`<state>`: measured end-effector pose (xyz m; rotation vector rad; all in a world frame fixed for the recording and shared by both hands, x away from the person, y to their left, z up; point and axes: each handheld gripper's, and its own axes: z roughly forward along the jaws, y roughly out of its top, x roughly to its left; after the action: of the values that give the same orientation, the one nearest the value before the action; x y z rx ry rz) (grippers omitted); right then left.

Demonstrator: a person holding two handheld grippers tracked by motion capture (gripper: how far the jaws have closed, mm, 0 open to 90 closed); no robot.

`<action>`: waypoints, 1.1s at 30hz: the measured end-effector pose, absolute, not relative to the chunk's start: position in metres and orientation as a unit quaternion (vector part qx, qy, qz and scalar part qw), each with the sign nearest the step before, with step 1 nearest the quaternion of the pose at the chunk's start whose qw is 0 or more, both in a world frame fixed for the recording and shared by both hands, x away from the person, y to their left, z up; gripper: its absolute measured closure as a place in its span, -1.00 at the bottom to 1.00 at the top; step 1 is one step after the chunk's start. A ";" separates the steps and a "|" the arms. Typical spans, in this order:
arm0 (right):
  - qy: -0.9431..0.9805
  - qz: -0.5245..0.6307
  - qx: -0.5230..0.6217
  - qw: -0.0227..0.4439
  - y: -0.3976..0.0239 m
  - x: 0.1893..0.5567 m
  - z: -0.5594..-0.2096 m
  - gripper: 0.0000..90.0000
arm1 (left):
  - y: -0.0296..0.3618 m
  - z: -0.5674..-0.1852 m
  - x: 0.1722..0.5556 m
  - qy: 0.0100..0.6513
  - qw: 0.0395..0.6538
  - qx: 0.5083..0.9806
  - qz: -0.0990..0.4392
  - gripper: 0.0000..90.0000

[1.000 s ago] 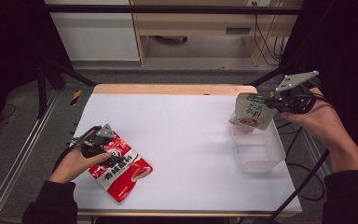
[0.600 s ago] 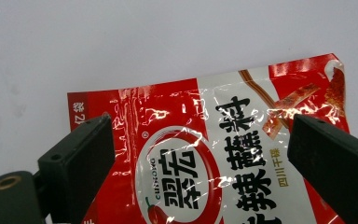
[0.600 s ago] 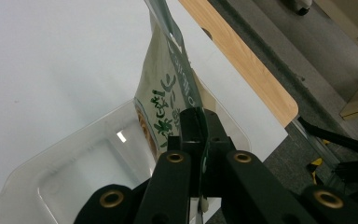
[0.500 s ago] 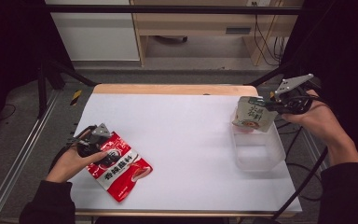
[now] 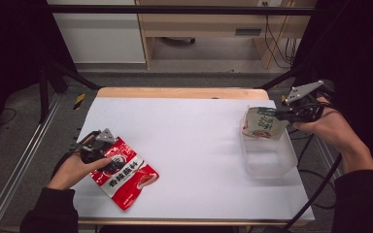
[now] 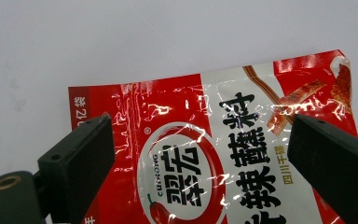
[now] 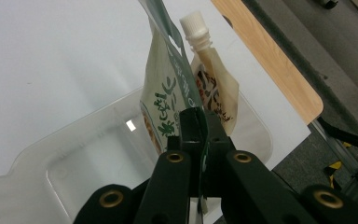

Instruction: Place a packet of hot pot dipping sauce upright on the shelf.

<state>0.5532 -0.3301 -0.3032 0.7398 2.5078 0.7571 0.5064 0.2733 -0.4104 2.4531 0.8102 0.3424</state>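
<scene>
The right gripper (image 5: 287, 114), held in the person's right hand (image 5: 326, 127) at the far right side of the white table (image 5: 194, 145), has its jaws pressed together on the edge of a cream and green foil pouch with a white screw cap (image 5: 263, 123). In the right gripper view the same pouch (image 7: 168, 100) stands up just ahead of the closed jaws, its cap at the top and its lower part dipping behind the rim of a clear plastic tub (image 7: 74, 158) that lies directly below and in front of the gripper (image 7: 200, 140). From the high view the tub (image 5: 272, 162) sits under the pouch and slightly nearer the person than the claw, and whether the pouch touches the tub's floor cannot be made out. The left gripper (image 5: 97, 148), in the person's left hand (image 5: 75, 167) at the near left of the table, hangs over a flat red and white glossy sauce packet printed with black characters (image 5: 124, 174). In the left gripper view its two black jaws stand wide apart, gripping nothing, with the packet (image 6: 223, 154) lying flat on the table between and beyond them, its upper edge just ahead of the jaw tips and its red corner off past the right jaw.
</scene>
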 end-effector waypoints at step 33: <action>0.877 0.282 0.339 0.192 -0.342 0.565 -0.338 0.88 | 0.276 -0.411 0.507 0.302 0.264 0.907 0.124 -0.83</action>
<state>0.5654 -0.3419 -0.3381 0.9510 2.4618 0.7913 0.5070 0.2762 -0.4111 2.4523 0.8169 0.3352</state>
